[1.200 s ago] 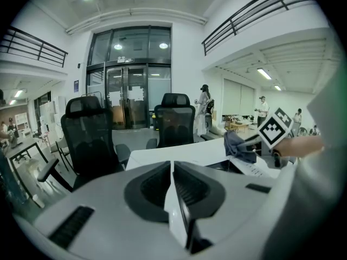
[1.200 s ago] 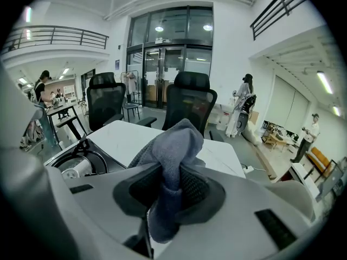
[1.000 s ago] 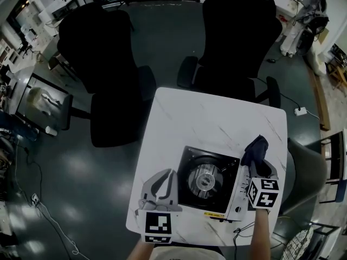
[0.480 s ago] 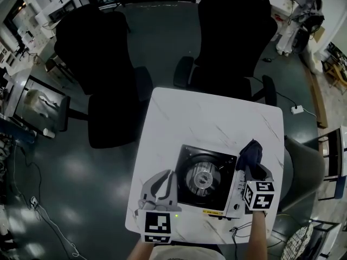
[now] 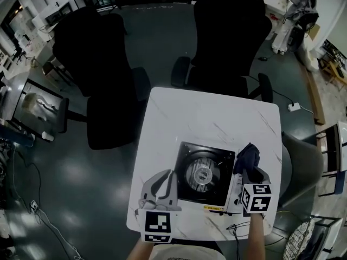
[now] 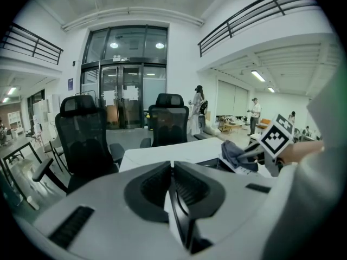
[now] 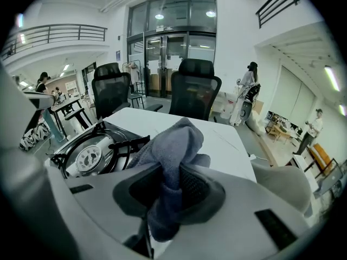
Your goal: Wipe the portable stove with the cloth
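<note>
The portable stove (image 5: 205, 175) sits on the near half of the white table (image 5: 206, 118), a black square top with a round burner (image 7: 89, 158) in its middle. My right gripper (image 5: 248, 169) hangs over the stove's right edge, shut on a bunched dark blue-grey cloth (image 5: 247, 157) that sticks out past the jaws (image 7: 172, 145). My left gripper (image 5: 162, 184) rests at the stove's left side near the table's front edge, jaws closed together with nothing between them (image 6: 171, 184). In the left gripper view the cloth (image 6: 234, 151) and the right gripper's marker cube (image 6: 276, 137) show at the right.
Two black office chairs (image 5: 103, 69) (image 5: 227, 42) stand behind the table. A grey seat (image 5: 303, 167) is close at the table's right. People stand far off at the back right (image 5: 295, 10). A power strip (image 5: 293, 106) with cable lies on the dark floor.
My right gripper with the cloth has slid left and a little toward me, onto the stove's right edge. The left gripper has stayed in place.
</note>
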